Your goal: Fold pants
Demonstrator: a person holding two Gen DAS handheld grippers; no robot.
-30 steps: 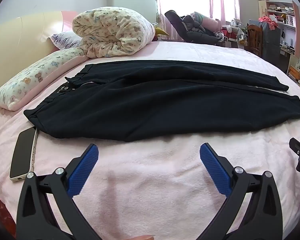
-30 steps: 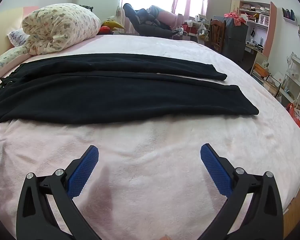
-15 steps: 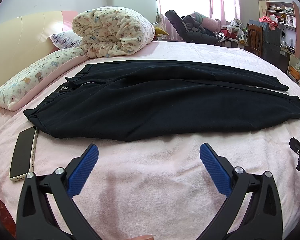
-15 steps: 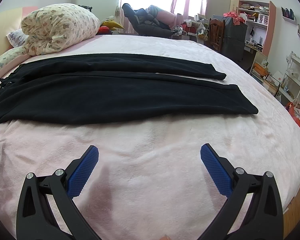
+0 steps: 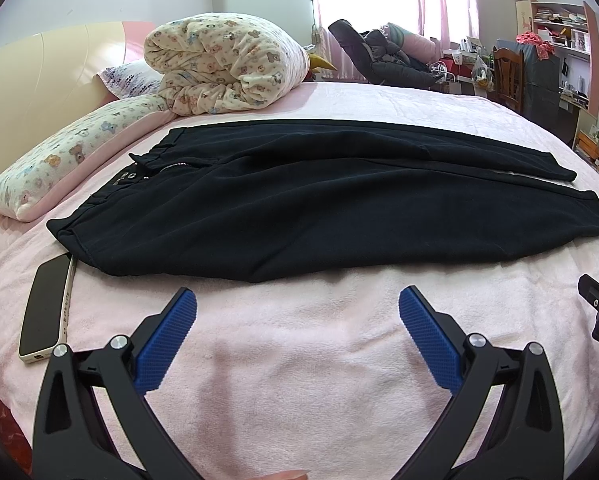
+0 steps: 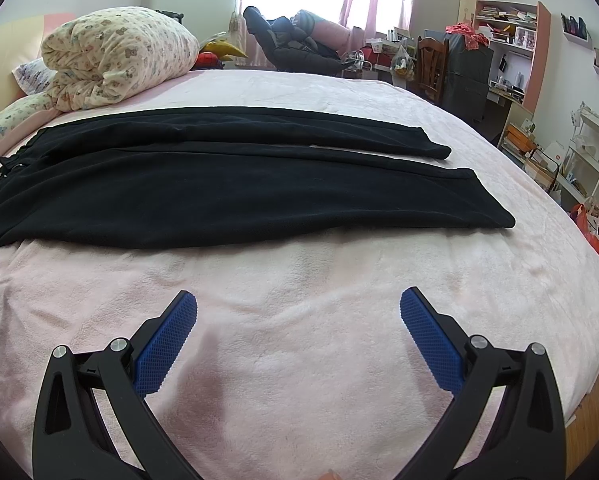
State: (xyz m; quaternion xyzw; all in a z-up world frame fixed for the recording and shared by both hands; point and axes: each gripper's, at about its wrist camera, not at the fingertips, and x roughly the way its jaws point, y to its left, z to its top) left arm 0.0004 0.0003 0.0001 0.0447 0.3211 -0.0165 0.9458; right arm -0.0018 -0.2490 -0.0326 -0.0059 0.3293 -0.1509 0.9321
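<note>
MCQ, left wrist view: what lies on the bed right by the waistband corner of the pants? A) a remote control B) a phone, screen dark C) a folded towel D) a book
B: a phone with a dark screen lies flat on the pink blanket, its far end at the near waistband corner of the black pants; both the left gripper and the right gripper are open and empty.

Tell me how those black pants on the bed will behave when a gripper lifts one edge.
The black fleece-like pants lie flat with soft creases, so they will probably drape limply. They look thick, so likely fairly weighty. The fuzzy pink blanket beneath may drag on them rather than let them slide.
</note>
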